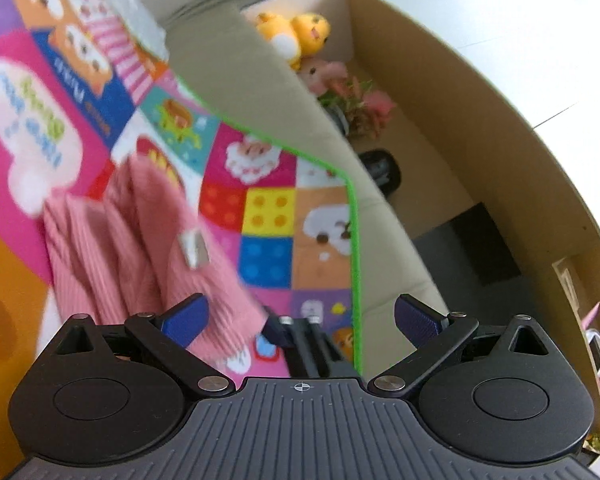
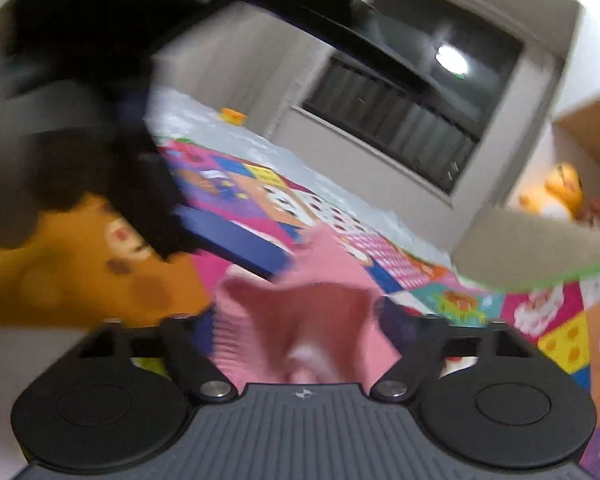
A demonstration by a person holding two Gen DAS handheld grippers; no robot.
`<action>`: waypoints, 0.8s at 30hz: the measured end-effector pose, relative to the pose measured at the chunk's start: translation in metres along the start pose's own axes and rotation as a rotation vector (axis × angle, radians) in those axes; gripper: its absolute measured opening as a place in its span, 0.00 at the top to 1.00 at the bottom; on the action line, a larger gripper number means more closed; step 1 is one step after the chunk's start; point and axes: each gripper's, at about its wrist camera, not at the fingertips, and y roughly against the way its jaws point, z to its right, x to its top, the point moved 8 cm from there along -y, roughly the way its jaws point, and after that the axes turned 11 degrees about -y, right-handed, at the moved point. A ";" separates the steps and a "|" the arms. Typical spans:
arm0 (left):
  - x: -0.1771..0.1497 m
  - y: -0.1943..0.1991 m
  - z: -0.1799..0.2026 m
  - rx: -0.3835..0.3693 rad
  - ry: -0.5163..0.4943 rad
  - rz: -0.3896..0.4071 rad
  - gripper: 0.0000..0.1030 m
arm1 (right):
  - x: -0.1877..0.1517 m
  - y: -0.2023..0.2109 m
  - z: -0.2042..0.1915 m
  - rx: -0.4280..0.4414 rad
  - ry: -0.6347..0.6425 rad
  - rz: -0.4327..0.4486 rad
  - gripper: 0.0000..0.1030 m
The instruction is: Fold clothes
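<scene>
A pink ribbed garment (image 1: 140, 240) with a small grey label (image 1: 194, 249) lies bunched on the colourful play mat (image 1: 268, 216). My left gripper (image 1: 300, 320) is open just above it. Its left blue pad (image 1: 184, 320) sits at the garment's near edge and the right pad is over bare mat. In the blurred right wrist view, the pink garment (image 2: 300, 320) is bunched up between the wide-apart fingers of my open right gripper (image 2: 300, 328). The left gripper (image 2: 100, 160) shows there as a dark blur at upper left, its blue finger (image 2: 236, 240) reaching to the cloth.
The mat's green edge (image 1: 354, 240) borders a beige strip (image 1: 260, 80). Beyond it an open cardboard box (image 1: 440, 100) holds a yellow plush toy (image 1: 296, 32), pink flowers (image 1: 352, 100) and dark items. A grey wall unit (image 2: 380, 120) and a small orange object (image 2: 232, 116) stand beyond the mat.
</scene>
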 end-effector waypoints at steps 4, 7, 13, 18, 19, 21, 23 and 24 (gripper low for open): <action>0.021 0.025 -0.015 0.156 -0.089 0.044 0.00 | 0.013 0.001 0.042 -0.017 -0.162 -0.006 0.91; 0.022 0.016 -0.032 0.370 -0.235 -0.037 0.00 | 0.023 0.013 0.066 0.004 -0.267 0.010 0.93; 0.005 -0.033 -0.041 0.567 -0.501 -0.177 0.00 | 0.037 0.025 0.080 0.092 -0.383 0.028 0.95; 0.022 -0.058 -0.062 0.719 -0.665 -0.214 0.00 | 0.032 0.025 0.072 0.161 -0.403 -0.003 0.96; 0.025 -0.056 -0.070 0.740 -0.668 -0.219 0.00 | 0.029 0.026 0.068 0.176 -0.397 -0.014 0.96; 0.032 -0.048 -0.084 0.773 -0.664 -0.230 0.00 | 0.019 0.023 0.054 0.207 -0.365 -0.052 0.96; 0.035 -0.034 -0.093 0.773 -0.637 -0.234 0.00 | 0.004 0.016 0.036 0.240 -0.318 -0.103 0.96; 0.034 -0.025 -0.096 0.765 -0.632 -0.248 0.00 | -0.005 0.012 0.027 0.251 -0.290 -0.129 0.96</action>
